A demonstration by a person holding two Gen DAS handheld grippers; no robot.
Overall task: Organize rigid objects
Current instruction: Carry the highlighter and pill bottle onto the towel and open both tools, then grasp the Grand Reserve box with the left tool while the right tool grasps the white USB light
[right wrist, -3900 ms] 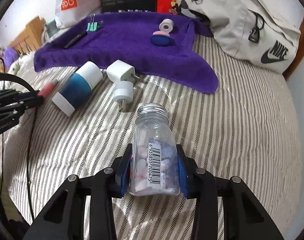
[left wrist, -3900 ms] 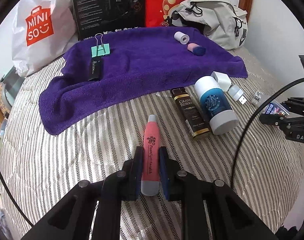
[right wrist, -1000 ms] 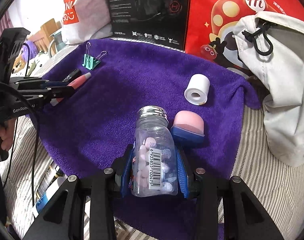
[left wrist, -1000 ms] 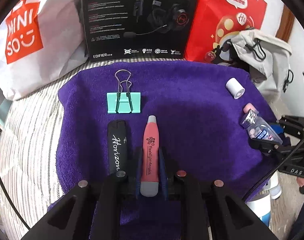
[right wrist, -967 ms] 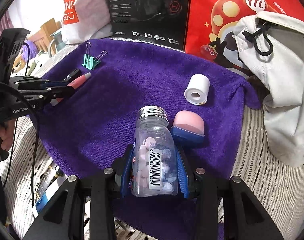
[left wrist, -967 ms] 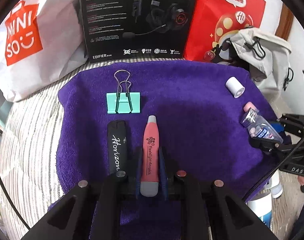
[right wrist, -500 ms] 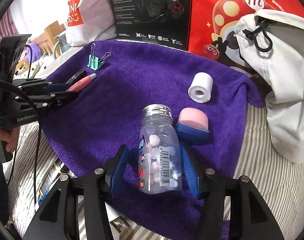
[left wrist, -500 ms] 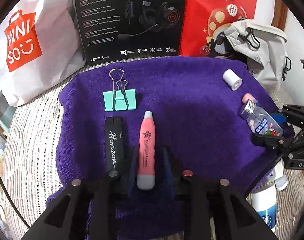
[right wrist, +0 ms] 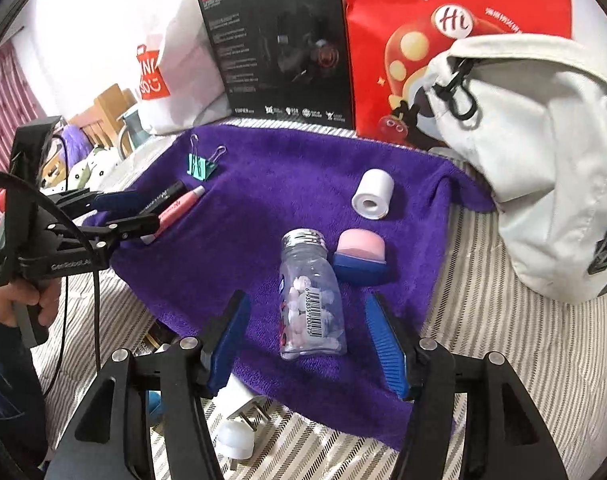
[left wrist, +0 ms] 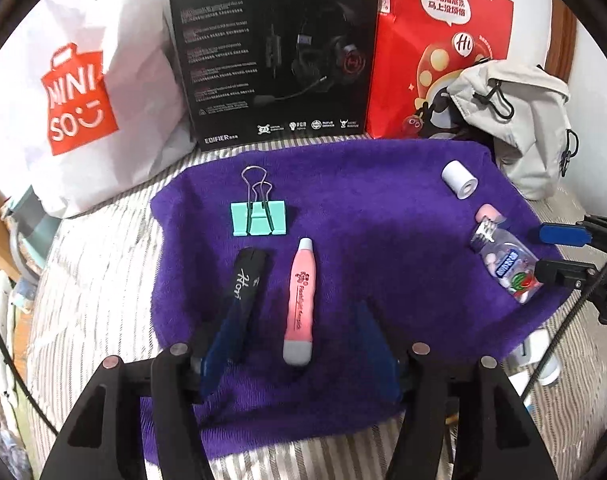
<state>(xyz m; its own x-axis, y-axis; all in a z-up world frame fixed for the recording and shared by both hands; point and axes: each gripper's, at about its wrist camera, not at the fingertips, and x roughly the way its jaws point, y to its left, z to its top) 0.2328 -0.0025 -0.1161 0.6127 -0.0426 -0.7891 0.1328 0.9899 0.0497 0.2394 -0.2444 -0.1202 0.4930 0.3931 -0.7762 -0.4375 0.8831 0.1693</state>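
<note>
**Both grippers spread wide over items on the purple towel**

Lying across a striped bed cover (left wrist: 95, 280), the purple towel (left wrist: 375, 240) serves as the landmark. Behind its far edge stand a white Miniso bag (left wrist: 83, 92), a black headset box (left wrist: 275, 56) and a red mushroom-print bag (left wrist: 435, 40); a pale grey backpack (right wrist: 543, 160) slumps at its far right corner.

On the towel, the left gripper (left wrist: 299, 354) has its jaws wide apart around the pink pen (left wrist: 301, 300), touching nothing. The pen is coral with a grey butt and pale tip; its long axis runs away from the camera, tip toward the towel's far edge. Just left of it lies a black stick (left wrist: 245, 276), nearly parallel, partly covered by the left finger. Beyond both sits a teal binder clip (left wrist: 259, 218), wire handles pointing away.

Near the towel's right side, the right gripper (right wrist: 307, 340) is likewise spread open, the clear pill bottle (right wrist: 309, 300) loose between its fingers. The bottle lies on its side, metal cap toward the far edge, barcode up, pink and white tablets inside. Just right of its cap rests a pink-and-blue case (right wrist: 361, 256); farther back, a white paper roll (right wrist: 373, 194).
</note>
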